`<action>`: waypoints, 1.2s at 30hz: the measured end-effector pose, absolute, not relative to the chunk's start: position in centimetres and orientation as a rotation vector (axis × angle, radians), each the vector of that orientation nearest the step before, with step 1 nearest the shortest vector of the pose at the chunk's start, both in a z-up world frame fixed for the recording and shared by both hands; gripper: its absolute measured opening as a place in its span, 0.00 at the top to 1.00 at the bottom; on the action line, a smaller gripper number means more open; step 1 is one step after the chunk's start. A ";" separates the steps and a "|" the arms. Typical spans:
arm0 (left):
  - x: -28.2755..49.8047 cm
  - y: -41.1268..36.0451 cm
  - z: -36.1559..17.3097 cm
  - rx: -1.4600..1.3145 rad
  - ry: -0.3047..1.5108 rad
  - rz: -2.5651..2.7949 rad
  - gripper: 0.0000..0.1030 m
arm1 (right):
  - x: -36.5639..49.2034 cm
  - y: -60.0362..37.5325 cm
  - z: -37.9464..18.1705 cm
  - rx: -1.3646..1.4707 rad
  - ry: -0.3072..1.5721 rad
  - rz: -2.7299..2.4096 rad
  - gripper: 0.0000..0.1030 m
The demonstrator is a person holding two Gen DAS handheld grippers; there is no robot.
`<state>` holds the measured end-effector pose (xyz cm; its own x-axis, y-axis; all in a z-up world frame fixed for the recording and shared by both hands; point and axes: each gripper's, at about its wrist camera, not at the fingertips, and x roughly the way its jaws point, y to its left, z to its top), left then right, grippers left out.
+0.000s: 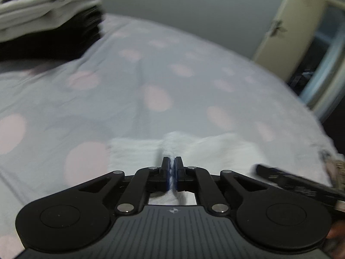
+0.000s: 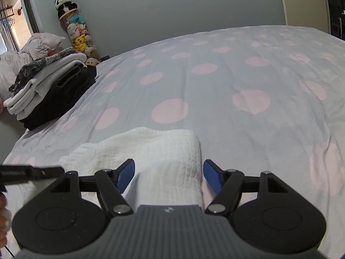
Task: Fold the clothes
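The white textured cloth lies at the near edge of the bed, on the grey cover with pink dots, partly folded and bunched; it reads as soft, light and limp — likely to sag and drag rather than hold a crease, though its ribbed weave should not slip between pads. The left gripper has its jaws pressed together on a raised pinch of that cloth, a thin ridge of white showing between the blue pads; the right gripper stands wide open, the cloth's right-hand fold lying between its fingers, pads clear of it. A sound hold would be at an edge or corner, taking all layers at once; a mid-panel pinch will probably lift only the top layer.

The right wrist view shows the stack of folded clothes sharply, and a tube of plush toys by the wall; the left wrist view blurs that stack but alone shows the closed pinch.
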<state>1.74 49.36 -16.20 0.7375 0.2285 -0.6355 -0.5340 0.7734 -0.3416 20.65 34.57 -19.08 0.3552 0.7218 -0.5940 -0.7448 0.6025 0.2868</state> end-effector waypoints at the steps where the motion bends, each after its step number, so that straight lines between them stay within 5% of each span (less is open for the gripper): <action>1: 1.7 48.8 -15.8 -0.531 0.589 0.401 0.96 | 20.7 34.6 -19.0 -0.030 0.751 0.945 0.29; 10: 5.0 43.5 -17.3 -0.393 0.734 0.196 0.92 | 20.6 34.4 -18.9 -0.021 0.742 0.936 0.29; 14: 5.2 42.9 -17.6 -0.394 0.768 0.133 0.75 | 20.9 34.2 -19.0 0.003 0.759 0.929 0.29; 18: 5.1 42.9 -17.9 -0.420 0.778 0.131 0.74 | 20.8 33.7 -18.3 0.044 0.727 0.953 0.31; 20: 5.3 42.9 -17.9 -0.416 0.782 0.130 0.74 | 20.4 33.3 -17.7 0.078 0.691 1.012 0.36; 24: 5.6 43.0 -17.8 -0.397 0.785 0.124 0.74 | 19.1 33.9 -17.4 0.027 0.681 1.149 0.68; 28: 5.4 42.9 -17.5 -0.374 0.774 0.132 0.74 | 18.5 34.8 -18.1 -0.050 0.723 1.193 0.88; 30: 5.0 42.8 -17.0 -0.344 0.750 0.147 0.69 | 18.5 34.9 -18.2 -0.059 0.733 1.192 0.91; 32: 4.5 42.6 -16.3 -0.304 0.713 0.177 0.52 | 18.7 34.8 -18.2 -0.040 0.746 1.188 0.92; 36: 4.4 42.8 -16.2 -0.304 0.705 0.192 0.47 | 19.3 34.6 -18.2 0.010 0.762 1.180 0.92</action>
<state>4.45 42.79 -16.17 0.7468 0.0711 -0.6612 -0.2744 0.9386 -0.2091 19.30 34.64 -18.25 0.1652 0.8319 -0.5297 -0.8253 0.4107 0.3876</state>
